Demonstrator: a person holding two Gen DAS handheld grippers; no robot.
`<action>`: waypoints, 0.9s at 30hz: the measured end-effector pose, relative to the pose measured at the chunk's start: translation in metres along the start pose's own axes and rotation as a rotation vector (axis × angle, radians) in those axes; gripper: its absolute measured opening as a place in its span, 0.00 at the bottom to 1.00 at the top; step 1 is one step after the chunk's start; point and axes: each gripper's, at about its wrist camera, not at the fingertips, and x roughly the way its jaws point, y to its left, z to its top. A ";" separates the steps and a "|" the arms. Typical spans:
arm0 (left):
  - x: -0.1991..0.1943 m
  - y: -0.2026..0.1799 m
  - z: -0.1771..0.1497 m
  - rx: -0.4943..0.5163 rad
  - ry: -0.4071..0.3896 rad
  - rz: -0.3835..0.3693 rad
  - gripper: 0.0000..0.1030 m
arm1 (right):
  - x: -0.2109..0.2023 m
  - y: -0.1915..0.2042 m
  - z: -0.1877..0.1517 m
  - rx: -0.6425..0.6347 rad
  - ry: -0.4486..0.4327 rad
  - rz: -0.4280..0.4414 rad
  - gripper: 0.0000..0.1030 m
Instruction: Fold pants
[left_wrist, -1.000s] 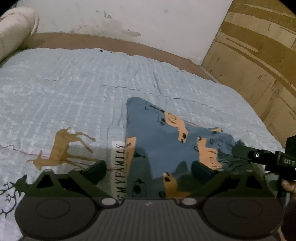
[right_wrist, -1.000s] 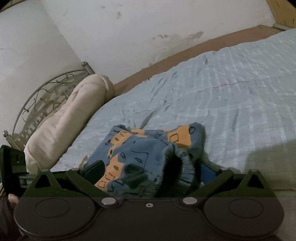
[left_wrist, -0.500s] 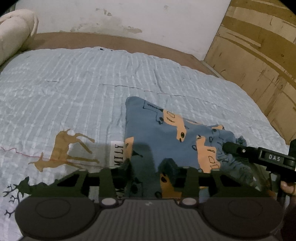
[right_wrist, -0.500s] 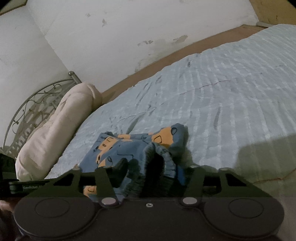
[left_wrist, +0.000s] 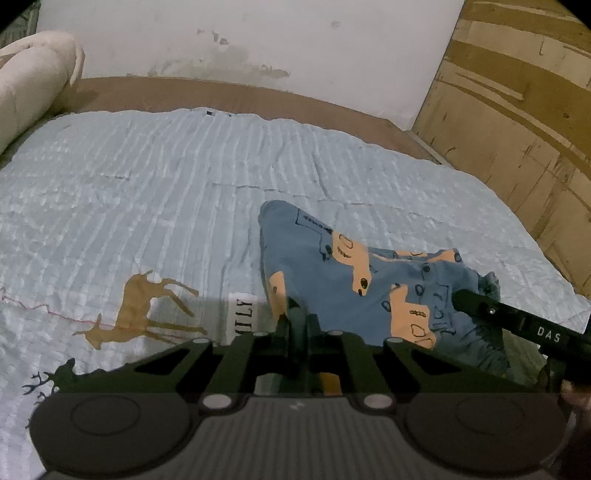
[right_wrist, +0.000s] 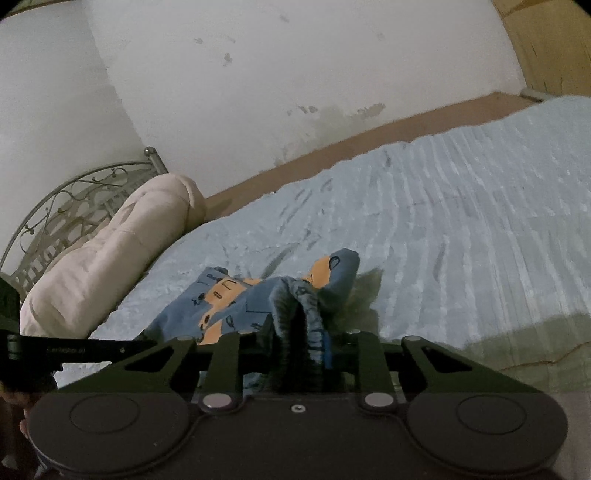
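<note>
Pants (left_wrist: 332, 273) pinched in both tongs (left_wrist: 299, 328) (right_wrist: 303, 332), long axis sideways between them.

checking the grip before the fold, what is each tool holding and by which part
Both hold the blue printed pants. The left tool is shut on their near edge; the right tool is shut on a bunched ribbed hem, likely the waistband or a cuff.

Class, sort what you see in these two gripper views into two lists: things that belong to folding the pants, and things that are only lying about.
Belongs to the job:
- blue pants
- left gripper, shut on the pants' edge
- right gripper, shut on the ribbed waistband
- light blue bedspread they lie on

Just lying about:
- cream rolled bedding
- metal headboard
- wooden panel
</note>
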 end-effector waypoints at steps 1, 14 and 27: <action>0.000 0.000 0.000 0.001 -0.001 0.000 0.07 | -0.001 0.001 -0.001 -0.005 -0.005 0.000 0.24; -0.006 -0.007 0.002 0.024 -0.023 -0.003 0.06 | -0.004 0.008 0.000 -0.041 -0.038 0.002 0.22; -0.040 0.015 0.022 -0.058 -0.143 -0.041 0.04 | -0.015 0.043 0.017 -0.087 -0.095 0.056 0.20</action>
